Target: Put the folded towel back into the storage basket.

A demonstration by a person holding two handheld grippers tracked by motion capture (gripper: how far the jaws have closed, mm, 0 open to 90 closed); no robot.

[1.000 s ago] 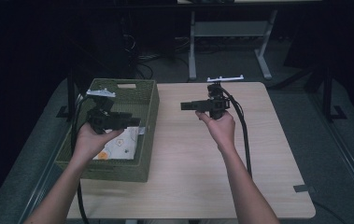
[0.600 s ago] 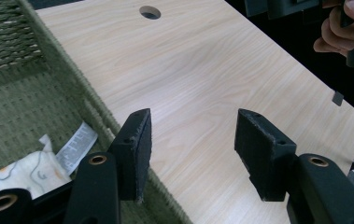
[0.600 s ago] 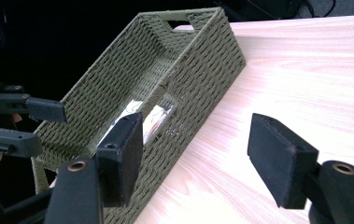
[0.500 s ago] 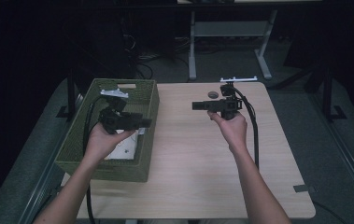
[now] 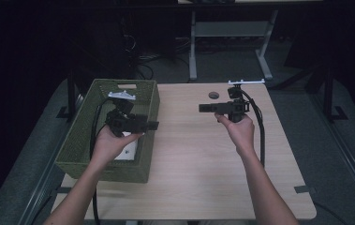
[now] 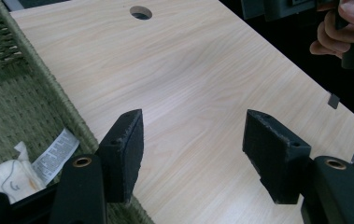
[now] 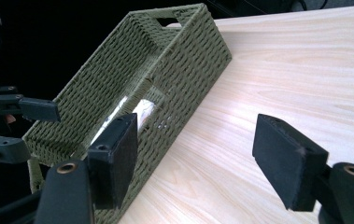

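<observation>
High view: a green woven rectangular basket [image 5: 143, 101] with cut-out handles sits at the left edge of the pale wooden bench [image 5: 194, 164], and inside it lies a white cloth item with a printed label [image 5: 127, 151], low against the near part of the basket floor. The left gripper [image 5: 152, 125] is held over the basket's right wall, pointing right across the bench; its jaws have just been opening and stand apart with nothing between them. In the left gripper view the two black pads [image 6: 127, 151] frame bare bench wood, the basket's woven rim [image 6: 48, 88] runs along the left, and the white cloth with its label [image 6: 48, 156] lies just beside that rim, inside the basket.

Well apart, over the far right part of the bench, the right gripper [image 5: 204, 108] points left toward the basket. Its jaws have also just been opening and are spread wide, gripping nothing. In the right gripper view the basket [image 7: 174, 60] lies beyond the pads [image 7: 118, 154], with the white cloth [image 7: 142, 109] inside it and the left gripper's jaws at the left edge. A round hole [image 5: 214, 95] pierces the bench near its far edge.
</observation>
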